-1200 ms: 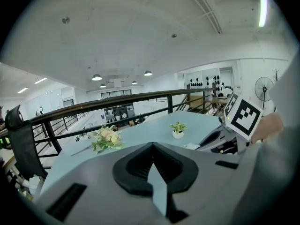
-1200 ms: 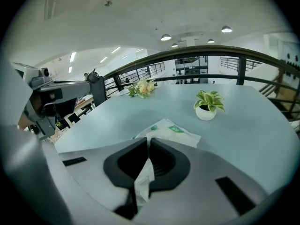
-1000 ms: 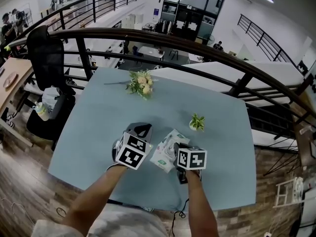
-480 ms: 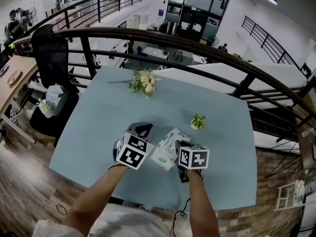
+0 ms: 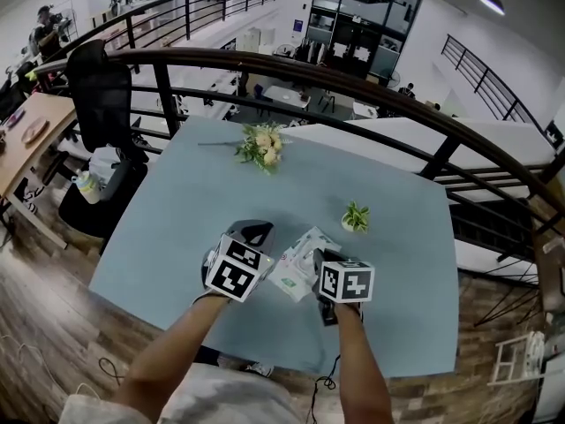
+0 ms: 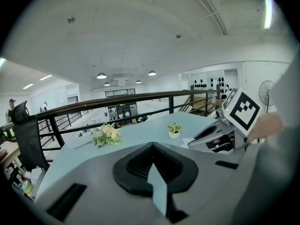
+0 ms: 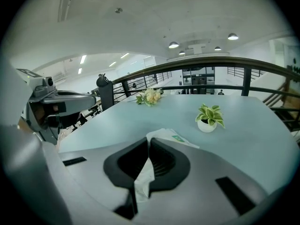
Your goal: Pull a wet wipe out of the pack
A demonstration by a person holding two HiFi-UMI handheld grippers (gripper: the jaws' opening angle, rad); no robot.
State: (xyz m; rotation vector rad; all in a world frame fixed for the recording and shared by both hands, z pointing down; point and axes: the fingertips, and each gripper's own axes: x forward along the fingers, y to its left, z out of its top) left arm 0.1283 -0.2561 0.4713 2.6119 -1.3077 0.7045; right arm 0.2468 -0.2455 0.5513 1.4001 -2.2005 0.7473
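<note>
The white and green wipe pack (image 5: 296, 275) lies on the pale blue table (image 5: 194, 193), between my two grippers. My right gripper (image 5: 315, 259) is at its right side, shut on a white wet wipe (image 7: 142, 183) that hangs crumpled between the jaws. Just past the right gripper (image 7: 149, 142) the pack (image 7: 174, 137) shows. My left gripper (image 5: 267, 247) sits at the pack's left edge. In its own view the left gripper (image 6: 151, 147) has its jaws closed on a thin pale sliver (image 6: 158, 193), seemingly the pack's edge. The pack itself is hidden in that view.
A small potted plant (image 5: 355, 217) stands right of centre, beyond the pack. A flower bouquet (image 5: 261, 145) lies near the far edge. A dark railing (image 5: 371, 82) curves behind the table, and a black chair (image 5: 99, 95) stands at its left.
Both grippers and the pack stay where they were. Only the head view has shifted slightly.
</note>
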